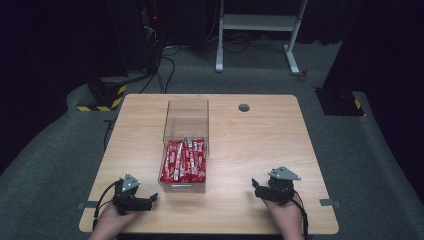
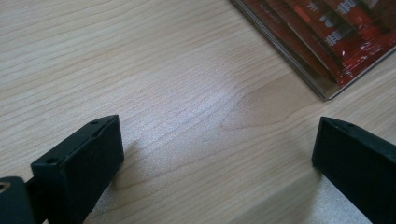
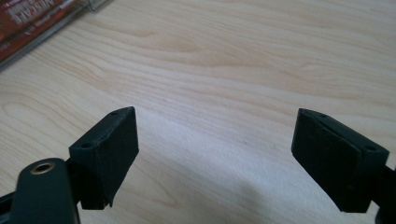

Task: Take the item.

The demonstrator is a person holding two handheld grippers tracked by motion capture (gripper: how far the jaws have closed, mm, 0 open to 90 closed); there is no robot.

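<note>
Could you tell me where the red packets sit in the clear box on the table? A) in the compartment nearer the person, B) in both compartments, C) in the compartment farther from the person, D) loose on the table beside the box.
A: in the high view the red packets fill the near section of the clear box, while its far section looks empty.

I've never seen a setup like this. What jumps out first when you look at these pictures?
The bright red packets catch the eye first, packed into the near half of a clear box at the middle of the wooden table. Next come the two black hand-held tools: the left gripper and the right gripper, each resting near the table's front edge on either side of the box, jaws open and empty.
</note>
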